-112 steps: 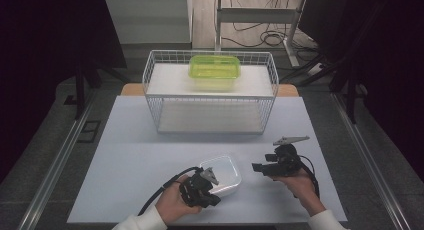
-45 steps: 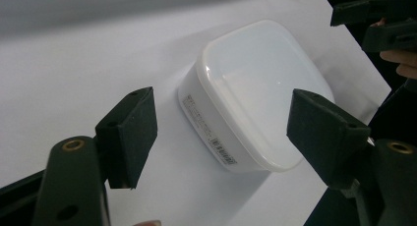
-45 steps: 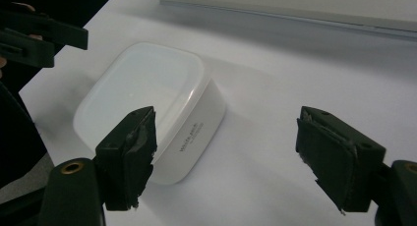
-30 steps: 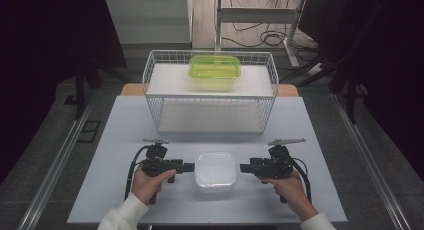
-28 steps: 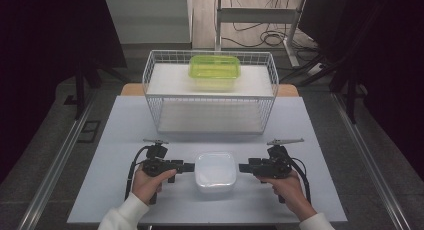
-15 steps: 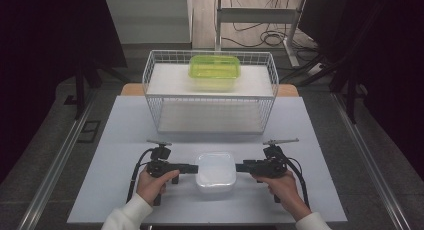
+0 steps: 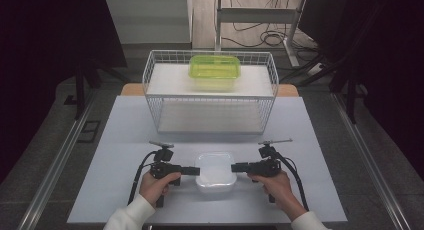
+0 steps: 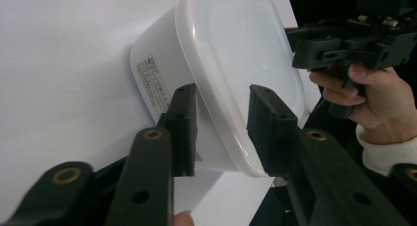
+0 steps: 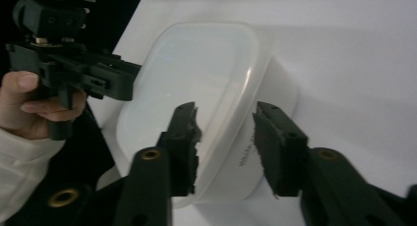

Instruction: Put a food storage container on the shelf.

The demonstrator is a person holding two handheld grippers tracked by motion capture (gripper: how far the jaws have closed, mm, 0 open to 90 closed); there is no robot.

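While both hands sit low at the near edge of the white table (image 7: 125, 140), the white lidded container (image 7: 216, 171) rests flat between them, near the front centre of the table, lid on. Left claw (image 7: 192, 170) comes in level from the left and meets the container's left end; right claw (image 7: 239, 167) comes in level from the right and meets the right end. Both claws have just been closing, with the container's rim between the jaws of each.

Left gripper view: the two black jaws straddle the lid edge at one end of the container (image 8: 216, 78), one jaw on the wall side by the printed label, the other over the lid; gap narrow, pads at or nearly at the plastic, cannot tell for sure whether they press. Opposite claw and hand show farther off at upper right.

Right gripper view: same picture mirrored, jaws either side of the rim of the container (image 9: 196, 88), one over the lid, one down the side wall; narrow gap, firm contact not clear. Other hand in a white sleeve at left.

Behind, a white wire basket (image 7: 210, 97) stands at the table's far side, well apart from the white container, with a green lidded container (image 7: 214, 72) on its top shelf.
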